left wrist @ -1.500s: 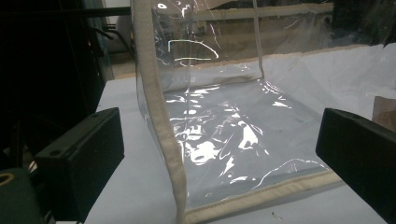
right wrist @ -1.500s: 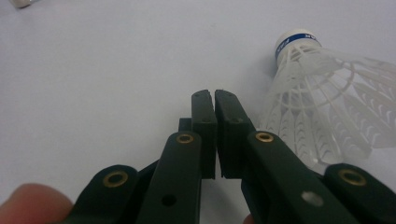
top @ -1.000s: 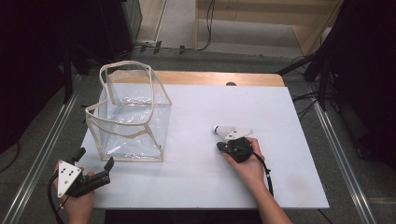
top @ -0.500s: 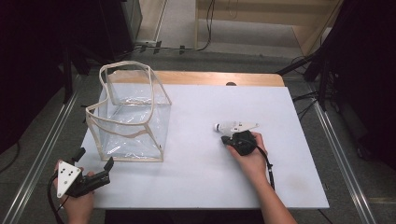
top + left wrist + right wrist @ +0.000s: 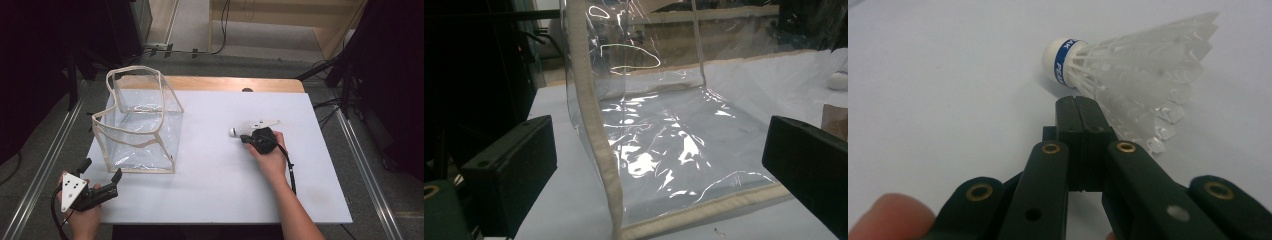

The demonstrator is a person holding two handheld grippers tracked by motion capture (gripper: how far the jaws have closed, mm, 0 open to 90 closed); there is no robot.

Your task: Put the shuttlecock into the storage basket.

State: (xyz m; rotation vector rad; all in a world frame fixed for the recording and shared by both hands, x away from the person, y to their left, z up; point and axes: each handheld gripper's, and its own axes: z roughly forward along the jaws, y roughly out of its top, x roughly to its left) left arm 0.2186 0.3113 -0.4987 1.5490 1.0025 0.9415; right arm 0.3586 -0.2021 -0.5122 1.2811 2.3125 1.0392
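The shuttlecock (image 5: 1128, 60) lies on its side right of centre in the high view, white cork nose with a blue band pointing left, feathery plastic skirt fanned to the right. Over the last second the right gripper (image 5: 1079, 107) has slid right and up the frame to it — its jaws now pressed together, tips just beside the skirt's edge, gripping nothing I can see. That reads as lining up a pick. At left stands the clear bag (image 5: 140, 125), glossy crinkled vinyl with cream fabric trim, open-topped. The left gripper (image 5: 100, 177) has not moved — lower left, jaws spread, facing the bag's corner.
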